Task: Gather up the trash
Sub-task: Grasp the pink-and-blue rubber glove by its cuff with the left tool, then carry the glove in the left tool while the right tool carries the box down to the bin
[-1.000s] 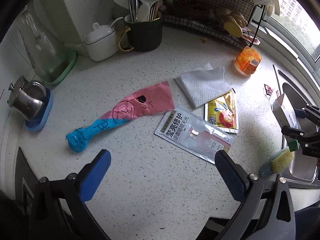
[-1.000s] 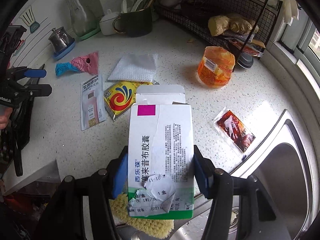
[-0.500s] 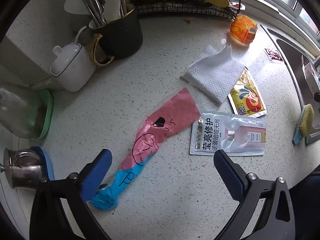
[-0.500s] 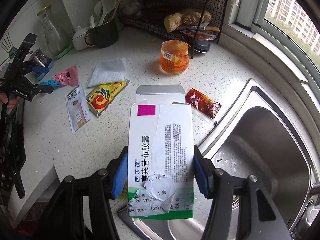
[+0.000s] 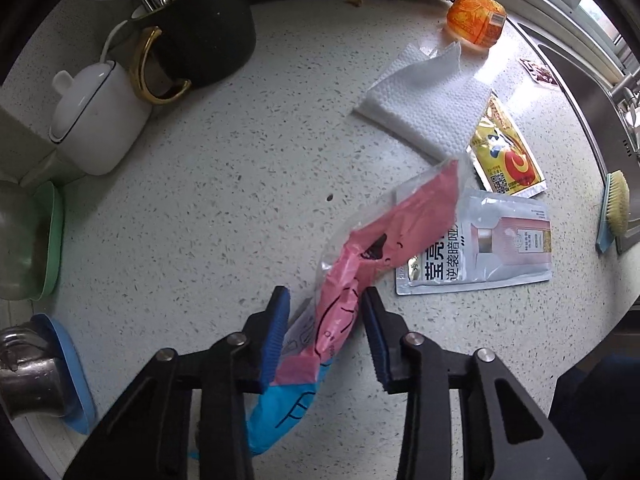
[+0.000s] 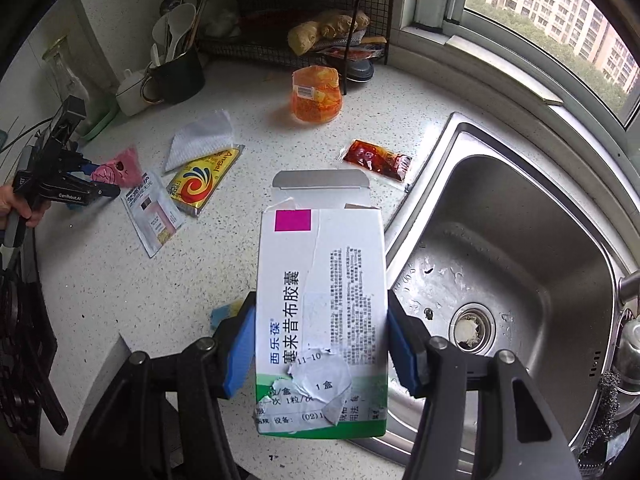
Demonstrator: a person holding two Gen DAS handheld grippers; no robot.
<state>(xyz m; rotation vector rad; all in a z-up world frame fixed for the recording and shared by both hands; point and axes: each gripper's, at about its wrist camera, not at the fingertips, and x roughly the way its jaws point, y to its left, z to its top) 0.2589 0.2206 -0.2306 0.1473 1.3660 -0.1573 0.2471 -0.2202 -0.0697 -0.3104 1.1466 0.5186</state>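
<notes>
Where left claw pinches wrapper, contact unclear.

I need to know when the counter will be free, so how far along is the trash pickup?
Nothing visibly binned; no bin shows. In hand: the right gripper clamps the medicine box, and the left gripper is closed around the pink and blue wrapper, partly lifted. Left on the counter: paper towel, yellow sachet, silver sachet, red sauce packet and orange bag.
</notes>
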